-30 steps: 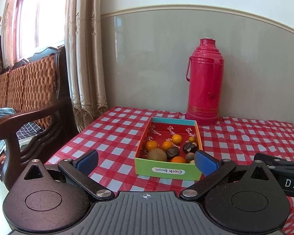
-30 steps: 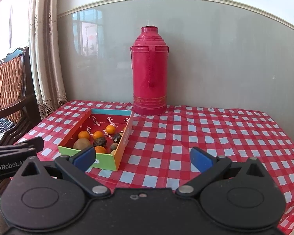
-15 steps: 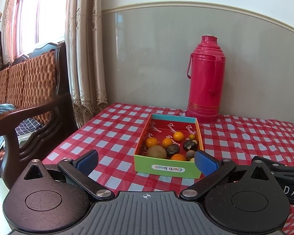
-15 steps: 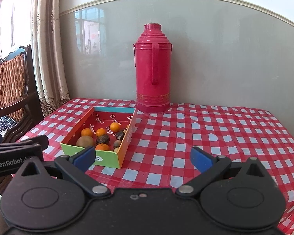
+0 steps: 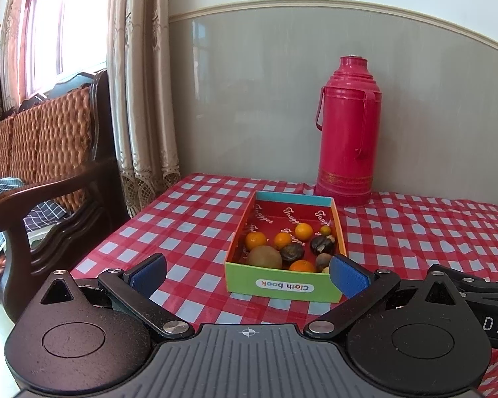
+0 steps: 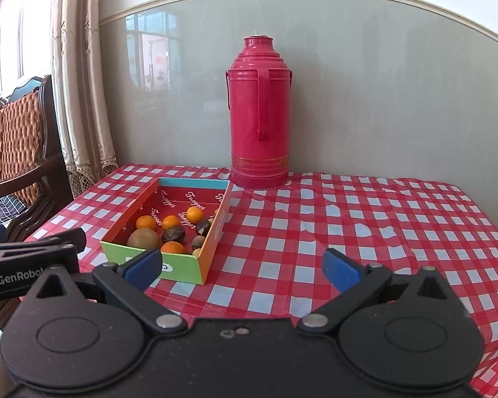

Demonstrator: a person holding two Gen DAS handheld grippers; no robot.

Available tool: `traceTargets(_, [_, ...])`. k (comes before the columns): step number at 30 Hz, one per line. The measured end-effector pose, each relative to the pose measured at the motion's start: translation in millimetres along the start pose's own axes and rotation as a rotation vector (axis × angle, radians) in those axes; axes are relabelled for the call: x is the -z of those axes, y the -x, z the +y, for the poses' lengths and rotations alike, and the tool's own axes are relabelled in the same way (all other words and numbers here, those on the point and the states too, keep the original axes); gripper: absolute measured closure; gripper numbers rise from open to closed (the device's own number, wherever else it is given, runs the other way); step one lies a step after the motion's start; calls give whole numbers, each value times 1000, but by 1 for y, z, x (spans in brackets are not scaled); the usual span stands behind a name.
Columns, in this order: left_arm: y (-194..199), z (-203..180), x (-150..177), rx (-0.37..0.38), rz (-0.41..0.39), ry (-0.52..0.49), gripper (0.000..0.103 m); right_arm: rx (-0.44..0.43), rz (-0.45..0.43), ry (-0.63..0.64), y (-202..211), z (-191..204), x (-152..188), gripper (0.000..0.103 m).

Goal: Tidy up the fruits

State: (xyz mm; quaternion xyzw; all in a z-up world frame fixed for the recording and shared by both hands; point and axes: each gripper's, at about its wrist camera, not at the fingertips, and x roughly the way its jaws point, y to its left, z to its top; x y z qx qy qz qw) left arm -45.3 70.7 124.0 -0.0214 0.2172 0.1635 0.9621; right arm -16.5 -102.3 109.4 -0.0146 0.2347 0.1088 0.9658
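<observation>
A colourful cardboard box (image 5: pixel 284 287) labelled "Cloth book" sits on the checked tablecloth and holds several small fruits: oranges (image 5: pixel 255 240), dark round fruits (image 5: pixel 292 252) and a brown kiwi-like fruit (image 5: pixel 264 257). The box also shows in the right wrist view (image 6: pixel 182 267). My left gripper (image 5: pixel 248 273) is open and empty, just in front of the box. My right gripper (image 6: pixel 242 267) is open and empty, to the right of the box, over the cloth.
A tall red thermos (image 5: pixel 345 132) stands behind the box by the wall; it also shows in the right wrist view (image 6: pixel 259 116). A wooden chair (image 5: pixel 49 182) and curtain (image 5: pixel 139 83) are left of the table. The red-white tablecloth (image 6: pixel 365 225) stretches to the right.
Both grippers have moved slightly forward toward the table. The box and thermos look a little nearer. Both stay open.
</observation>
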Motion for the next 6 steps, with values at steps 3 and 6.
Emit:
traceTargets(3, [1, 1, 1, 11, -23, 17, 0, -14, -5, -16, -1, -2, 0, 6])
traceTargets(6, [-1, 0, 1, 8, -30, 12, 0, -8, -8, -15, -3, -1, -1, 6])
